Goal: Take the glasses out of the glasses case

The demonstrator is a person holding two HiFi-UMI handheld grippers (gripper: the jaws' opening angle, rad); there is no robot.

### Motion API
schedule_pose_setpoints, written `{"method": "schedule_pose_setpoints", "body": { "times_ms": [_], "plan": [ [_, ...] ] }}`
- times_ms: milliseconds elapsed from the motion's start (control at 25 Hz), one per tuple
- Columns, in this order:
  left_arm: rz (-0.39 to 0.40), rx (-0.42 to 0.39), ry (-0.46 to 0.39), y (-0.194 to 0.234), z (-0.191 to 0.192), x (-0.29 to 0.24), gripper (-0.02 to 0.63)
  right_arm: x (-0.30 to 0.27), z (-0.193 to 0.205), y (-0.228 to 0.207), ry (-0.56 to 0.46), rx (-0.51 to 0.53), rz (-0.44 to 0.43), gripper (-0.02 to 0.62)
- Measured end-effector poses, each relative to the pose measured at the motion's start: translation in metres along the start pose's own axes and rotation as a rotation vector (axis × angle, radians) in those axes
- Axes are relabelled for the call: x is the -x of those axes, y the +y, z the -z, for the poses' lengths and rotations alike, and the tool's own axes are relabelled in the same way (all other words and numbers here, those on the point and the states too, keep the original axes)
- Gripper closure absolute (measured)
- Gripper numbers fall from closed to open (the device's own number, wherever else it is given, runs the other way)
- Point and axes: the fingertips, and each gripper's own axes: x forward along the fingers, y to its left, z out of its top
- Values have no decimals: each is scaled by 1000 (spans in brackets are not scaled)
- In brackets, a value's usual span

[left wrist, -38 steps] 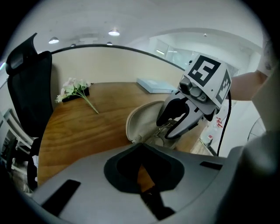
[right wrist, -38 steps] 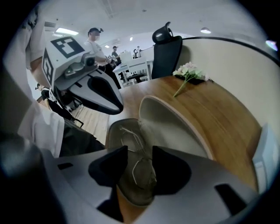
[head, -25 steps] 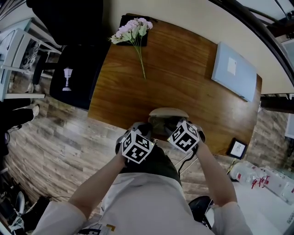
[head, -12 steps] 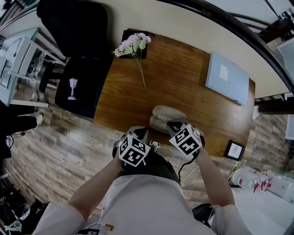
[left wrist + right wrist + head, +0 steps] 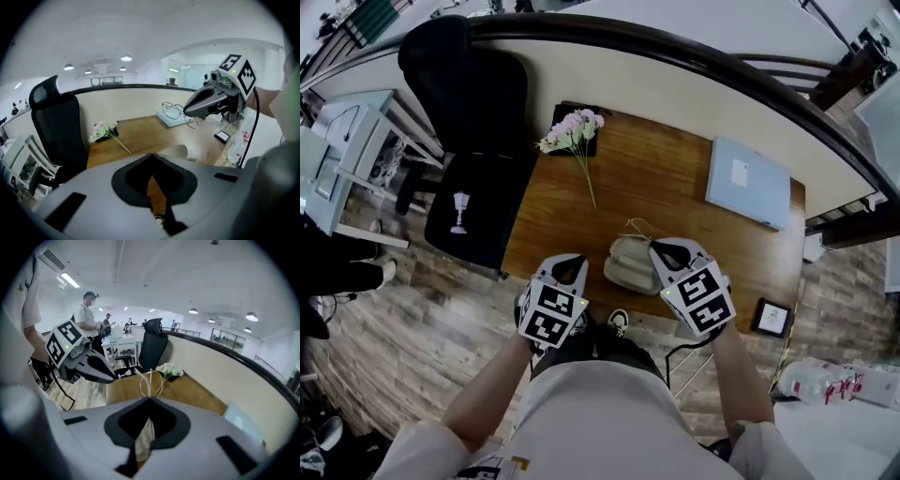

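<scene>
Glasses [image 5: 151,380], thin gold wire frame, pinched at tip of closed right tongs [image 5: 664,249], held clear above beige oval glasses case [image 5: 628,265] on brown wooden worktop [image 5: 675,178]. Left tongs [image 5: 572,266] closed, empty, just left of case.

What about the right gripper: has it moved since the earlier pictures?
Yes. The right gripper, shut on the glasses, has risen off the glasses case toward the camera; in the head view it now overlaps only the case's right edge.

tools [image 5: 572,266] [image 5: 667,249] 2 | glasses case [image 5: 628,264] 1 | glasses [image 5: 151,379] 1 | flower bunch [image 5: 573,131] 1 | chair [image 5: 474,192] 1 | table [image 5: 670,183] 1
</scene>
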Motion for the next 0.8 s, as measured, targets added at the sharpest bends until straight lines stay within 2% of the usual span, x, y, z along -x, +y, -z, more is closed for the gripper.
{"method": "schedule_pose_setpoints", "body": {
  "times_ms": [120,360,640,800],
  "plan": [
    [-15,35,-111,9,-45,29,604,30,-37,-7,-104,11,43,587],
    [-69,-29,-282,16,-125,80,603,94,-98,-22,-276,28,147,588],
    [-145,-118,-442,21,-189,134,604,177,-152,-31,-452,82,274,586],
    [-176,-135,-533,18,-215,168,604,217,-167,-31,-553,61,329,586]
  ]
}}
